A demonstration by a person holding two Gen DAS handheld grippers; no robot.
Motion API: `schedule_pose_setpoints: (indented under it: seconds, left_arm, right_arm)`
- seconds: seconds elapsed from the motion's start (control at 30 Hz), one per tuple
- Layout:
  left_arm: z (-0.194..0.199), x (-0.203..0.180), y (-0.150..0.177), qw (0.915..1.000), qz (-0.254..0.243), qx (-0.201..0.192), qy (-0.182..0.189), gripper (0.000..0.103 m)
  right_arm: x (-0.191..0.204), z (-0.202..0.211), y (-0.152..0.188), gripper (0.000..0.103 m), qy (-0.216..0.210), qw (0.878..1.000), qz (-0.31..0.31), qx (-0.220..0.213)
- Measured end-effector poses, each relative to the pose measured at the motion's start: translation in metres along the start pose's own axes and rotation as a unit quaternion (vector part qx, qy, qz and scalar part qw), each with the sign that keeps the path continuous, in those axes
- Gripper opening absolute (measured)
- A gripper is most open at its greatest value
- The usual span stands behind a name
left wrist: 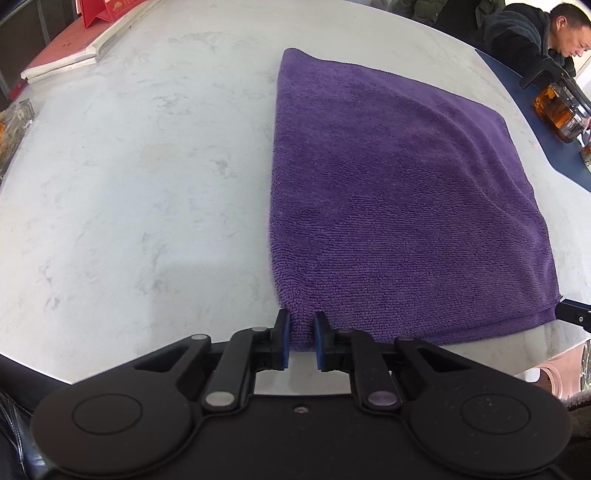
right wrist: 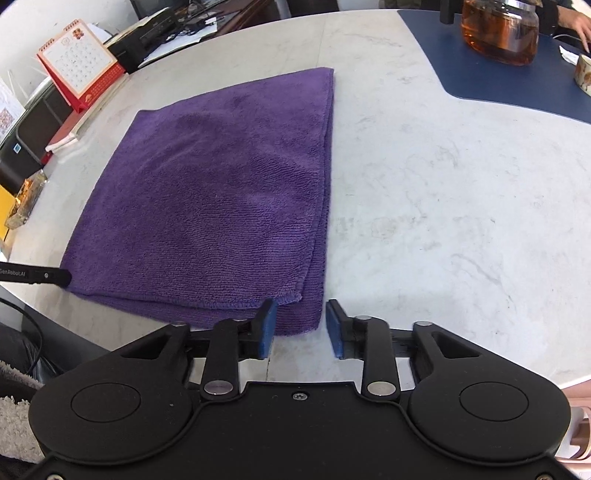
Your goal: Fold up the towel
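A purple towel (left wrist: 388, 184), folded double, lies flat on the white marble table (left wrist: 147, 166). In the left wrist view my left gripper (left wrist: 303, 332) is shut on its near left corner, the blue pads pinching the bunched cloth. In the right wrist view the same towel (right wrist: 221, 192) shows two layers along its near edge. My right gripper (right wrist: 301, 328) straddles the near right corner with its jaws apart. Its left pad rests over the cloth and its right pad stands clear of the towel's edge. Each gripper's dark tip shows at the other view's border.
A red desk calendar (right wrist: 79, 62) and stacked books (left wrist: 66, 48) sit at the far left. A glass teapot (right wrist: 500, 33) stands on a blue mat (right wrist: 498, 81) at the far right, where a person (left wrist: 524, 33) sits. The table's near edge runs just under the grippers.
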State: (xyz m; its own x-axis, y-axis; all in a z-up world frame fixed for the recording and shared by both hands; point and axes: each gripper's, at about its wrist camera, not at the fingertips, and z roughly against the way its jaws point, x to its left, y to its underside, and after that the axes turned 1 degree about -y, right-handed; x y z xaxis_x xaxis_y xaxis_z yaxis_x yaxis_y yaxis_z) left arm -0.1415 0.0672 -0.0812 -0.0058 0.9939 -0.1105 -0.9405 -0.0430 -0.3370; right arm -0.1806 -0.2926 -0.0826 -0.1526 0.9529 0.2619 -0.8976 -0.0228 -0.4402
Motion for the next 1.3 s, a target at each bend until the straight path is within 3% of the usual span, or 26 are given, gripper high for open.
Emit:
schedule_pose_setpoints:
  seconds: [0.07,0.17,0.33,0.53,0.77,1.03,1.3]
  left_arm:
    - [0.0,0.002,0.0,1.0,0.001,0.0,0.005,0.012]
    - [0.0,0.005,0.0,0.9999,0.005,0.0,0.014,0.01]
    - [-0.002,0.016,-0.001,0.9987,0.025,0.004,0.043,0.007]
    - [-0.004,0.018,-0.003,0.9983,0.027,0.007,0.051,0.007]
    - [-0.005,0.017,-0.006,0.9985,0.023,0.01,0.048,0.007]
    - [-0.005,0.017,-0.007,0.9987,0.021,0.011,0.045,0.007]
    - [-0.004,0.016,-0.007,0.9989,0.017,0.012,0.042,0.007]
  right_arm:
    - [0.001,-0.002,0.0,0.004,-0.005,1.0,0.0,0.006]
    - [0.001,-0.002,0.0,0.0,-0.011,1.0,-0.005,0.008]
    - [-0.008,0.001,-0.001,0.0,-0.055,0.997,-0.049,0.0]
    - [-0.022,0.005,-0.005,0.0,-0.093,0.99,-0.101,-0.015]
    - [-0.023,0.005,-0.011,0.001,-0.085,0.991,-0.099,-0.02]
    - [-0.065,0.007,0.008,0.003,-0.1,0.973,-0.21,0.003]
    - [-0.065,-0.012,0.018,0.003,-0.143,0.96,-0.239,0.026]
